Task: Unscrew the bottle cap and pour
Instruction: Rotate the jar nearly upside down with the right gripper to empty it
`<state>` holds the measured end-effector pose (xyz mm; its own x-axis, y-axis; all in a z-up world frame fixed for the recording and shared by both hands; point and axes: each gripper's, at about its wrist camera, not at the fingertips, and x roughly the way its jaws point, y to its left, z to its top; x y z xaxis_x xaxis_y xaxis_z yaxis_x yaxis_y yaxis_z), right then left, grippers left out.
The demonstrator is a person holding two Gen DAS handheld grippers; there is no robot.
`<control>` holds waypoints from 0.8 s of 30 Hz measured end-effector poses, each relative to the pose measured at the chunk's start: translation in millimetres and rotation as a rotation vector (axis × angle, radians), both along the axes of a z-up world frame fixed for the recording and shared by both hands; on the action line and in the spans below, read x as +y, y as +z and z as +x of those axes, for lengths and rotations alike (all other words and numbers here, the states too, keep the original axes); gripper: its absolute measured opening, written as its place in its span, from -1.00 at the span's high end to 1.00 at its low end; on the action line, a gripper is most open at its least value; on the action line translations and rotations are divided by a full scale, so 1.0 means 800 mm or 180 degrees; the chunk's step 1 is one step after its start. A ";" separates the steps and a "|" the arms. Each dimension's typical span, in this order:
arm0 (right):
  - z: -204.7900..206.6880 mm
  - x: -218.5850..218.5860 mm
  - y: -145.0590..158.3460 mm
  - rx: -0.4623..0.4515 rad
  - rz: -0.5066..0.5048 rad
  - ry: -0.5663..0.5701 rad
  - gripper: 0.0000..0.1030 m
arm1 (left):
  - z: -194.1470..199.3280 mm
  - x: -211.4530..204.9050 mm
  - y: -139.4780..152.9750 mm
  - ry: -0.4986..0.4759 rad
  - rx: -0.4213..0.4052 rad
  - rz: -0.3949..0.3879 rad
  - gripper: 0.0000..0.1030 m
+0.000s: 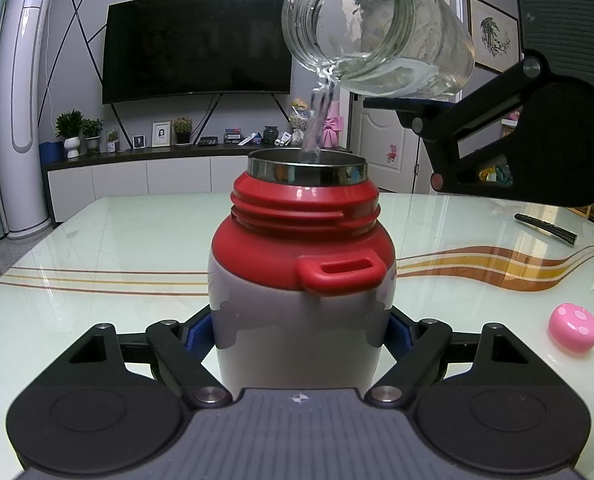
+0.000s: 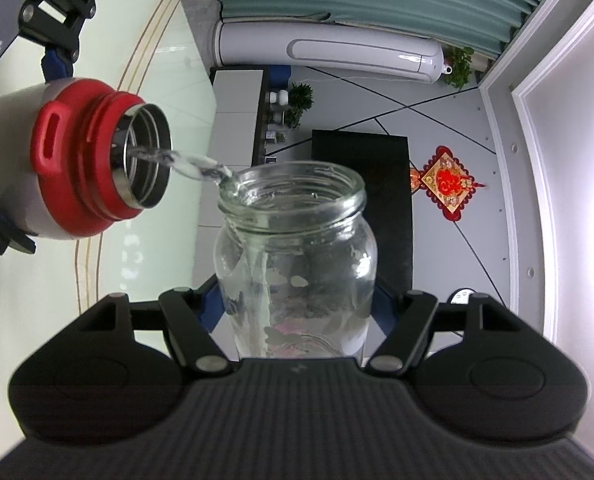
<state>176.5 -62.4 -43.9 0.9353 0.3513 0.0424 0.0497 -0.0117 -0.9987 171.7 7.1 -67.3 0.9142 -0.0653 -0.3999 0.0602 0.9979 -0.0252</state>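
A white flask (image 1: 297, 320) with a red collar and an open steel mouth (image 1: 307, 168) stands upright on the glass table. My left gripper (image 1: 299, 334) is shut on its lower body. My right gripper (image 2: 295, 308) is shut on a clear glass jar (image 2: 297, 256), tilted on its side above the flask. The jar shows at the top of the left wrist view (image 1: 373, 28). A stream of water (image 1: 317, 120) runs from the jar's rim into the flask mouth (image 2: 145, 156). A little water lies in the jar.
A pink dotted cap (image 1: 573, 330) lies on the table (image 1: 97, 248) at the right. A dark remote (image 1: 545, 228) lies further back on the right. A TV (image 1: 195, 46) and a low cabinet stand behind the table.
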 end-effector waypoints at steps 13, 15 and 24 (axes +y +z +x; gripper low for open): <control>-0.001 0.000 -0.004 -0.0099 -0.0083 0.0028 -0.38 | -0.001 -0.001 0.000 0.0001 0.0000 0.0000 -0.62; -0.001 0.001 -0.004 -0.0127 -0.0101 0.0035 -0.38 | -0.001 -0.001 0.000 0.0001 0.0000 0.0000 -0.62; 0.003 0.003 -0.002 -0.0199 -0.0148 0.0041 -0.38 | -0.001 0.000 0.001 0.0001 -0.0001 0.0000 -0.62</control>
<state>178.9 -59.6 -45.4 0.9267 0.3664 0.0839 0.1123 -0.0569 -0.9920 171.1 6.7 -66.9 0.9143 -0.0649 -0.3997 0.0598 0.9979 -0.0253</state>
